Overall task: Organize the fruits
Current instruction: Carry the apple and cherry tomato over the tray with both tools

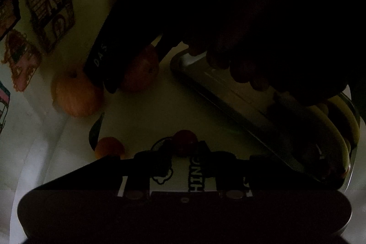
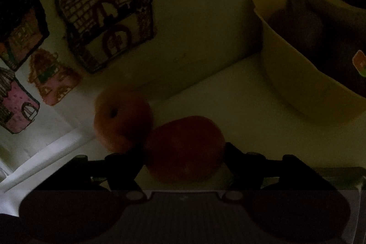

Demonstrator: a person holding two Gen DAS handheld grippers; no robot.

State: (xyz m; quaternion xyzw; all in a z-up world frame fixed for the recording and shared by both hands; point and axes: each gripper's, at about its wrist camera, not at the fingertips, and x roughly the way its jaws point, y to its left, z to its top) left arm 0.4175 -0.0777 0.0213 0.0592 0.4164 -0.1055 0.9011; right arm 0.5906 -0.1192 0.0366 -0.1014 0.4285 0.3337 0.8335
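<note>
Dark frames, low confidence on fine contact. Left gripper (image 1: 184, 150) is pinched down on a small red fruit (image 1: 184, 142) at its fingertips, low over the table (image 1: 141, 111), with the metal tray (image 1: 194, 68) just to its right and bananas (image 1: 338, 120) already lying in it. Right gripper (image 2: 183, 153) straddles the red apple (image 2: 185, 148), one finger at each flank; too dark to tell whether the pads actually press, so grip unconfirmed. The orange (image 2: 121, 120) touches the apple on its left, right beside the left finger. The yellow bowl (image 2: 297, 74), holding a banana and a dark fruit, sits well apart to the upper right. The step in hand looks like a double pick: small fruit on the left, apple on the right. To do it well, the right side should seat the pads at the apple's widest part, keep the left finger from wedging against the orange, then lift straight up before moving sideways so the orange does not roll. The left side should squeeze lightly, since the small fruit looks soft and round and could pop out. Destination for each is unclear from here.
</note>
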